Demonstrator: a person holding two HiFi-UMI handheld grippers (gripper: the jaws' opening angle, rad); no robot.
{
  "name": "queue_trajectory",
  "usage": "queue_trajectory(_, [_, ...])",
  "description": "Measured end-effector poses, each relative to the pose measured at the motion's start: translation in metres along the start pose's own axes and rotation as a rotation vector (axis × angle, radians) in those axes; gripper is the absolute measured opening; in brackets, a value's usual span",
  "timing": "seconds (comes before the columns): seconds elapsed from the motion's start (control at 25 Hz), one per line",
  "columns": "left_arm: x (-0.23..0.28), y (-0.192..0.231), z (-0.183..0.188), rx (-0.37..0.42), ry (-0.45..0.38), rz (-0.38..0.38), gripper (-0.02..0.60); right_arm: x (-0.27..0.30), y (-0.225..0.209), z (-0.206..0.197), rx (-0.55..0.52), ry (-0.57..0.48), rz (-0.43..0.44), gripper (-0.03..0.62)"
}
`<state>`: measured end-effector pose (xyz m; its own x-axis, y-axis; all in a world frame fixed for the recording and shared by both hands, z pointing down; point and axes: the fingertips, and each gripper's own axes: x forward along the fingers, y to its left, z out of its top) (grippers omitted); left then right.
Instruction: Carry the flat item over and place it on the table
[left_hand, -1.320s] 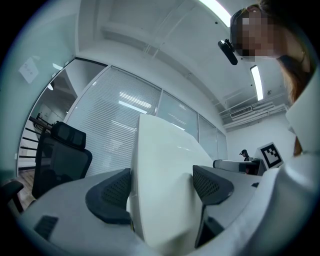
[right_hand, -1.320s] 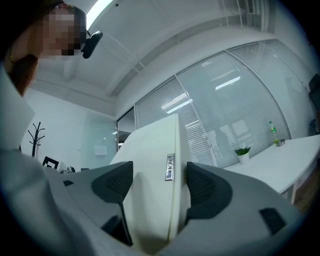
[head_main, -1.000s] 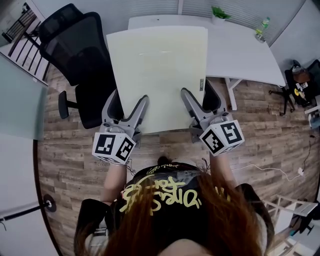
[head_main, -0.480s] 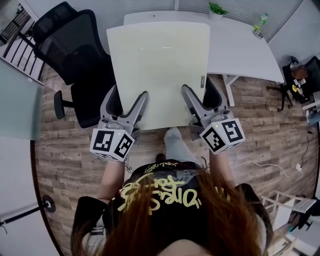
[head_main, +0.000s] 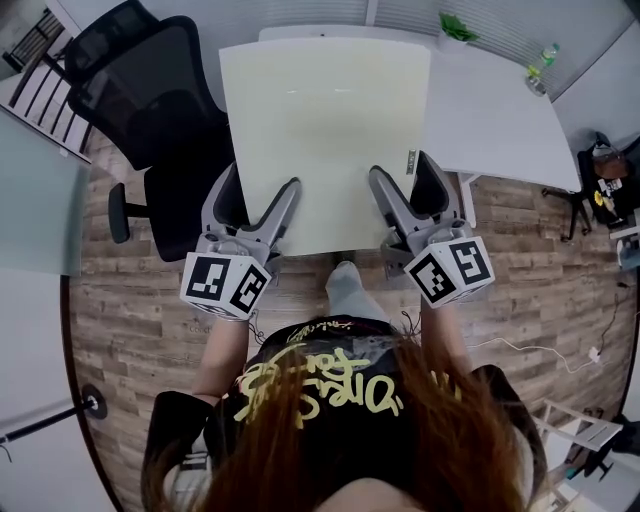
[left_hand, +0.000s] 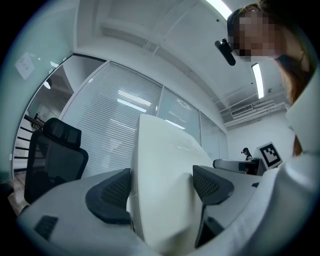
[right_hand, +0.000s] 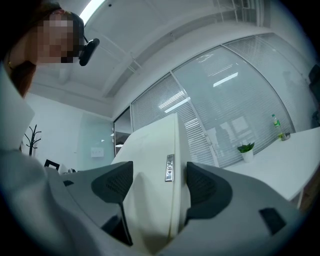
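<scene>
Inspection found the flat item, a pale cream board (head_main: 325, 140), held at its near edge by both grippers.

The left gripper (head_main: 258, 192) took the near edge towards the left corner. In the left gripper view its dark ribbed fingers (left_hand: 112, 192) stood one on each face of the board, closed onto it with the board filling the gap.

The right gripper (head_main: 408, 188) took the same edge towards the right corner. Its fingers (right_hand: 112, 187) likewise clamped the board between them, just below a small metal label (right_hand: 170, 167) fixed to the board's right edge.

From the head view, the board lay roughly level and extended away from the person. Its far part overlapped the white bench (head_main: 500, 110) and its near edge stood out over the wood-plank floor (head_main: 130, 310). We could not tell whether the board touched the bench.

A black mesh office chair (head_main: 150, 90) stood just left of the board. A small potted plant (head_main: 457, 28) and a clear bottle (head_main: 541, 62) stood at the far side of the bench, well apart from the board.
</scene>
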<state>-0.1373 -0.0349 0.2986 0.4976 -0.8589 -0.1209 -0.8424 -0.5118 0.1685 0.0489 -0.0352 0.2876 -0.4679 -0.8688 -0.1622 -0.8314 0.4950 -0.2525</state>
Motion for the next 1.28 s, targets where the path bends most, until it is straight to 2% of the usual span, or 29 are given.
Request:
queue_trajectory(0.6, [0.104, 0.043, -0.003, 0.02, 0.005, 0.066, 0.388, 0.099, -0.074, 0.003, 0.04, 0.011, 0.06, 0.339])
queue_trajectory(1.28, [0.207, 0.088, -0.007, 0.002, 0.008, 0.093, 0.388, 0.194, -0.142, 0.01, 0.054, 0.033, 0.088, 0.339])
